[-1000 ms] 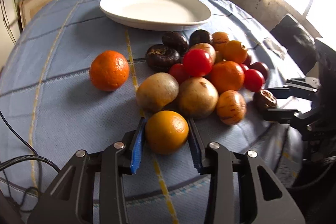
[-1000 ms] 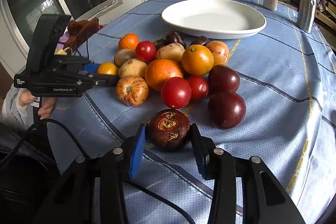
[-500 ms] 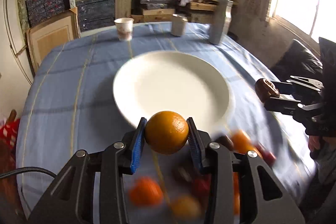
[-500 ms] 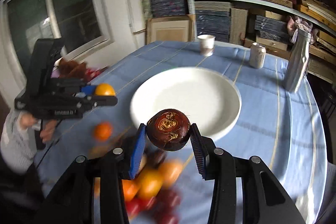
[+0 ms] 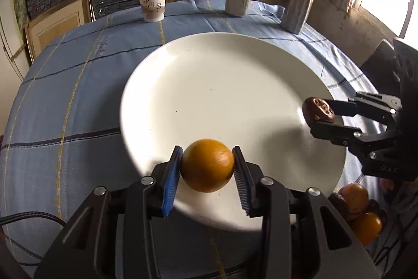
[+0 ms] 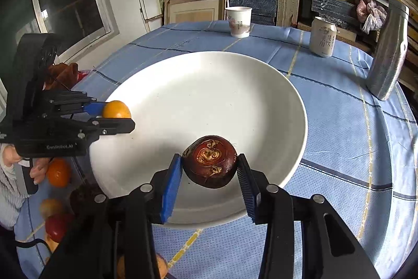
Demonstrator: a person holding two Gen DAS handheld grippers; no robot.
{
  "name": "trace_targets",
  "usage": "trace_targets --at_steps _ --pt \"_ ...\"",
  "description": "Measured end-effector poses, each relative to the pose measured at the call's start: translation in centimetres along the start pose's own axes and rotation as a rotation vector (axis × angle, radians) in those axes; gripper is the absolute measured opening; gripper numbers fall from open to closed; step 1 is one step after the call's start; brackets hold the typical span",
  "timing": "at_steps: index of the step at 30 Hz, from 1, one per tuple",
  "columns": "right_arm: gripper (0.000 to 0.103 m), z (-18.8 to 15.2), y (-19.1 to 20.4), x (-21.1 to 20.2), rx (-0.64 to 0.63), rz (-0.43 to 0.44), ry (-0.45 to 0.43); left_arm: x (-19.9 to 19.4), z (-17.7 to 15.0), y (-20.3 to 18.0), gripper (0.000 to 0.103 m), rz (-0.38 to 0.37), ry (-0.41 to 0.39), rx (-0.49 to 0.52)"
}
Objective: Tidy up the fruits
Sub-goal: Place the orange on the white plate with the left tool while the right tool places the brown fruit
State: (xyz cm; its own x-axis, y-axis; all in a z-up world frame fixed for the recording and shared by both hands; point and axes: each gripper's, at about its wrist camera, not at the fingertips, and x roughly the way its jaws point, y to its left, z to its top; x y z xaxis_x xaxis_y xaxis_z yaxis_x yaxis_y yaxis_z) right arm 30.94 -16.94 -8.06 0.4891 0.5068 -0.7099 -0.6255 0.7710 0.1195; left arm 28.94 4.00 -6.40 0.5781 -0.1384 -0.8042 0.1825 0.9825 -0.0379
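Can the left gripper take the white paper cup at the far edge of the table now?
Probably not yet. The left gripper has its jaws opening around a round orange fruit over the large white plate. Nothing blocks the path to the white paper cup.

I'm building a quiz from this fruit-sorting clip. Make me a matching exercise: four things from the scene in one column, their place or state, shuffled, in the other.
Things:
1. orange
2. dark brown fruit
3. plate
4. paper cup

Places or states:
A. at the table's far edge
B. between the left gripper pads
C. nothing lying in it
D. between the right gripper pads

Pairs: 1-B, 2-D, 3-C, 4-A
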Motion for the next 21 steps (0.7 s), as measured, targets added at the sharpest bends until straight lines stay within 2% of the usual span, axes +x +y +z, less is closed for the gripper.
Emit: trace_targets --at_steps 1,3,5,15,21 --pt "0.047 -0.1 -0.1 0.0 0.004 0.003 -0.001 -0.3 -0.3 -0.1 0.042 0.000 -0.003 0.005" --pt "0.058 0.0 -0.3 -0.2 0.016 -0.002 -0.012 -0.7 -0.3 -0.1 0.058 -0.001 -0.018 0.004" --pt "0.061 0.1 -0.6 -0.4 0.020 -0.012 -0.025 -1.2 -0.3 0.0 0.065 0.013 -0.036 0.003" --pt "0.061 0.1 -0.2 -3.0 0.029 0.027 -0.082 -4.9 -0.7 1.4 0.065 0.000 -0.114 -0.042" --pt "0.062 -1.0 1.1 -6.3 0.039 0.046 -0.149 -8.4 -2.8 1.8 0.065 0.011 -0.170 -0.084"
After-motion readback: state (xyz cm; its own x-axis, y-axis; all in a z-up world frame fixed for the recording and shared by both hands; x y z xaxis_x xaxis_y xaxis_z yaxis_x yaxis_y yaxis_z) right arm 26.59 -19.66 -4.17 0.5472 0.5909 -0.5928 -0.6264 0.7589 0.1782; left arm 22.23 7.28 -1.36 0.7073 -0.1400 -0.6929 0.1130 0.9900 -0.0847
